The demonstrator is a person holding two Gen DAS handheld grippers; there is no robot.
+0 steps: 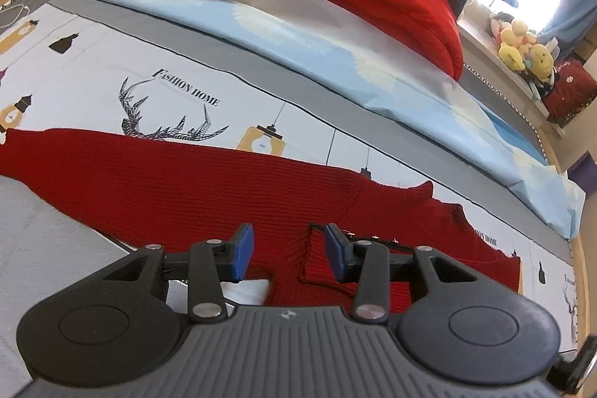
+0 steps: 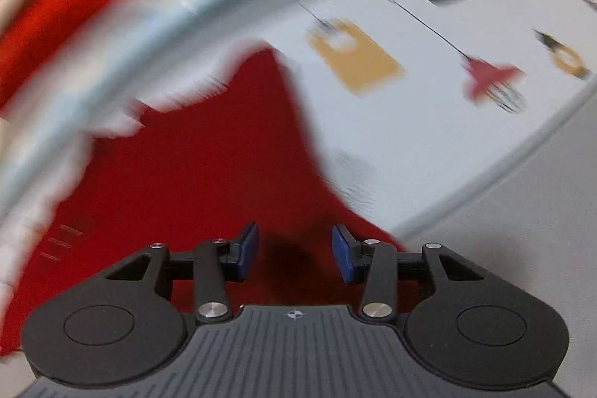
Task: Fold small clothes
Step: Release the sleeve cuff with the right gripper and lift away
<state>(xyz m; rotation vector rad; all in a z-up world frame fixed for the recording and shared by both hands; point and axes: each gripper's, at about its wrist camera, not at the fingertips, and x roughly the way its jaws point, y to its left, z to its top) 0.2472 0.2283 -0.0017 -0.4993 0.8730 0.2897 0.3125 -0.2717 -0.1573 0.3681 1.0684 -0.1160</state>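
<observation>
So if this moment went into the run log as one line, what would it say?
left gripper: open, over dark red sweater | right gripper: open, over sweater, view blurred | sweater: spread on bed sheet

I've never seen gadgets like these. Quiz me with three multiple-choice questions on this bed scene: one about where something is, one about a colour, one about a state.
1. Where does the dark red ribbed knit sweater lie?
A. Spread on the printed bedsheet
B. On top of the cream blanket pile
C. Hanging from the window

2. What colour are the pads on the left gripper fingers?
A. Yellow
B. Blue
C. White

3. What state is the right gripper in?
A. Shut on the sweater
B. Open, holding nothing
C. Shut on the pale blue folded sheet

Answers:
1. A, the sweater lies flat across the lamp-and-antler print.
2. B, both pads show blue against the black linkage.
3. B, its jaws stand apart with red knit visible in the gap, though that view is blurred.
</observation>
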